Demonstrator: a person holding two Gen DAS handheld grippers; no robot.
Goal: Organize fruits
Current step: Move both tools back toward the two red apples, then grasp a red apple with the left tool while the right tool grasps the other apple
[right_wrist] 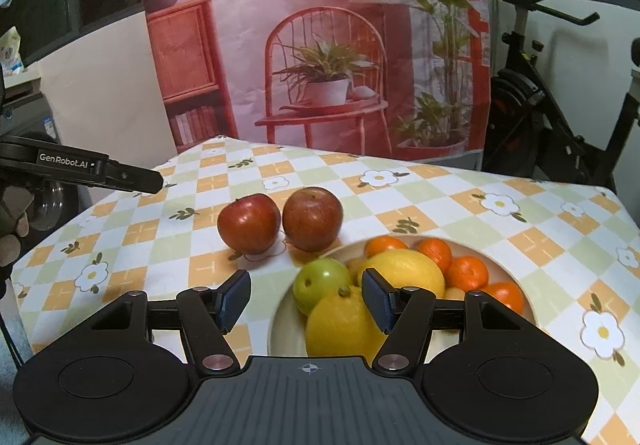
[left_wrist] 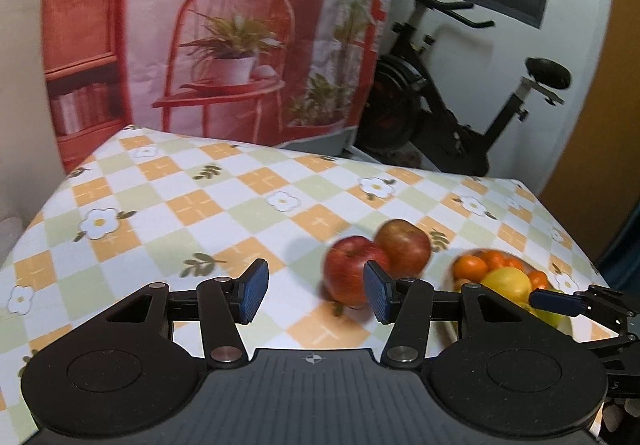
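Two red apples stand side by side on the checked tablecloth: left apple [right_wrist: 249,223] [left_wrist: 352,273], right apple [right_wrist: 313,219] [left_wrist: 404,247]. Just right of them a cream bowl [right_wrist: 282,321] [left_wrist: 446,325] holds two lemons [right_wrist: 404,271], a green apple [right_wrist: 322,283] and several oranges [right_wrist: 466,273]. My left gripper [left_wrist: 316,295] is open and empty, drawn back to the near left of the apples; its tip [right_wrist: 156,181] hangs over the table's left edge. My right gripper [right_wrist: 307,299] hovers open above the bowl's near fruit, its pads pressing on nothing.
The table's far edge meets a hanging printed backdrop [right_wrist: 320,45]. An exercise bike [left_wrist: 460,105] stands beyond the far right corner. A person's hand [right_wrist: 12,229] shows at the left. Bare cloth [left_wrist: 180,213] lies left of and behind the apples.
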